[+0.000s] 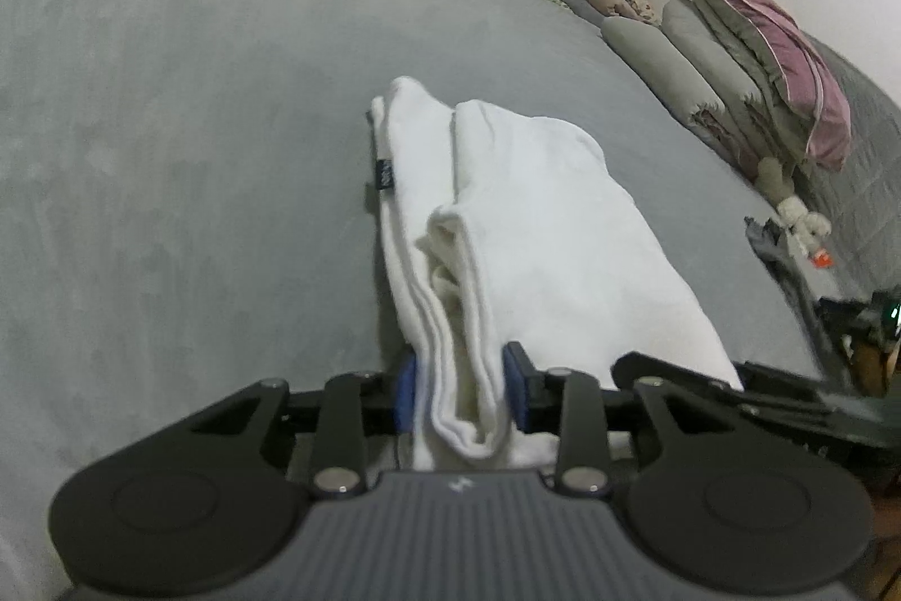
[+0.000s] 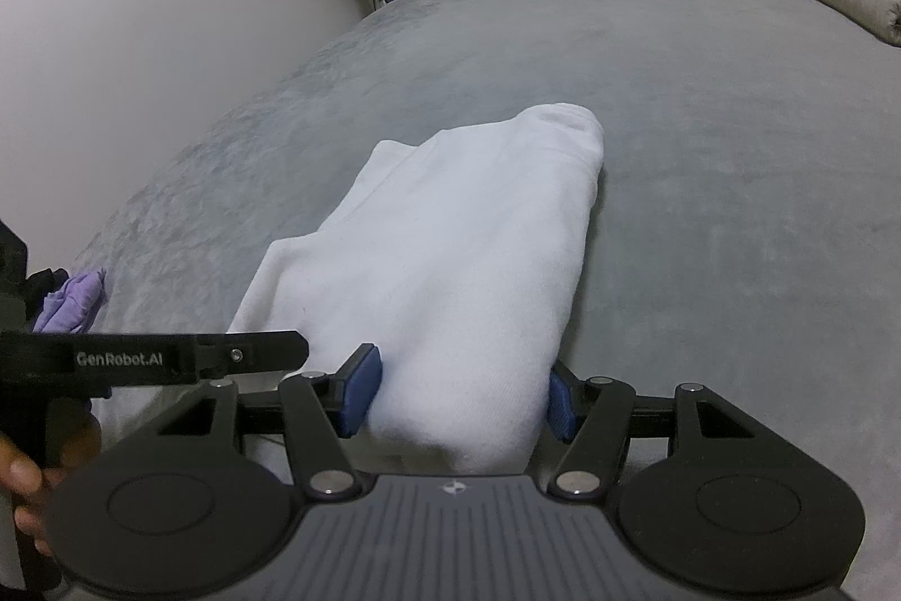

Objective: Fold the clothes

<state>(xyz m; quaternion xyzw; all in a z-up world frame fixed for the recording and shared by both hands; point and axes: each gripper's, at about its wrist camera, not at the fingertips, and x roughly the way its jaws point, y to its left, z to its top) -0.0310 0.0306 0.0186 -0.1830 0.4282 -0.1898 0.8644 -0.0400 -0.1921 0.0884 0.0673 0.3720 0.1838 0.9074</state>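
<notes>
The left gripper [image 1: 460,390] has the near edge of a white garment [image 1: 523,229] between its blue pads, the stacked hems bunched in the gap; the pads look to be touching the cloth on both sides, so it reads as a grip, though perhaps a loose one. The right gripper [image 2: 457,390] straddles the thick folded end of the same white garment [image 2: 450,252], with its pads pressed against the bundle on either side.

The garment lies on a grey bed [image 1: 197,122], already doubled into a long, narrow bundle with several layers showing at its left edge, where a small dark label [image 1: 384,176] sticks out. It seems well along: the main folds look done, and what may be left is a last fold or squaring up and setting down. A purple piece of cloth [image 2: 73,299] lies at the bed's near left edge and may be another item to fold. Folded bedding [image 1: 749,66] is stacked along the far side.
</notes>
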